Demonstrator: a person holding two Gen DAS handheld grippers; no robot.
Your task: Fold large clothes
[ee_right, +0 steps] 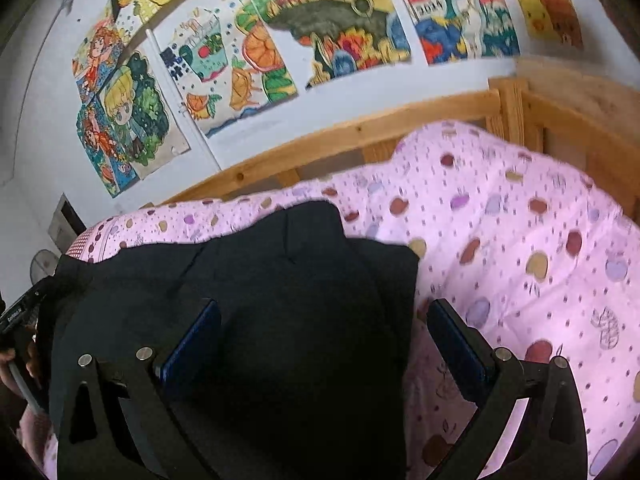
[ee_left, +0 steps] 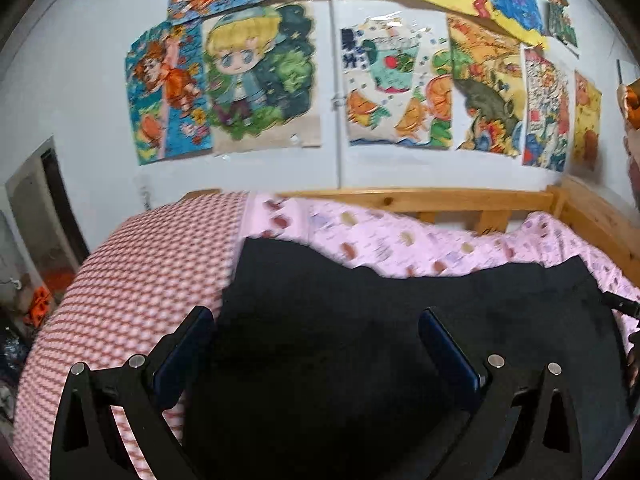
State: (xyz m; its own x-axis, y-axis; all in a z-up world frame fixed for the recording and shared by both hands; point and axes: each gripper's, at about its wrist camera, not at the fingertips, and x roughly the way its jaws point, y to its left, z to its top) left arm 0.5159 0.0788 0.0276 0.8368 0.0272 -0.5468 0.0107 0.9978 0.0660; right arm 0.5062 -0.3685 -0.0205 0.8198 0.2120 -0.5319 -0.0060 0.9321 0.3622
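A dark garment (ee_left: 400, 320) lies spread on a pink quilt printed with apples (ee_left: 400, 240), filling the lower centre of the left wrist view; its far edge runs wavy across the middle of the frame, and the picture is slightly blurred. The left gripper (ee_left: 316, 344) stands over this cloth with its jaws wide apart, blue pads facing inward and nothing between them but the fabric below; whether the tips touch the cloth cannot be told. At the lower left of that view a red-and-white checked cover (ee_left: 132, 280) meets the garment's left edge. In the right wrist view the same dark garment (ee_right: 260, 300) occupies the lower left and centre, with a raised, peaked portion at the frame's middle and its right edge falling between the fingers. The right gripper (ee_right: 324, 344) is likewise spread wide, its left finger over the dark cloth and its right finger over the pink quilt (ee_right: 520, 260). A wooden bed rail (ee_right: 360, 136) borders the quilt along the upper middle, and coloured drawings (ee_left: 260, 72) cover the white wall above. At the far left edge of the right view part of the other gripper and a hand (ee_right: 16, 360) show.
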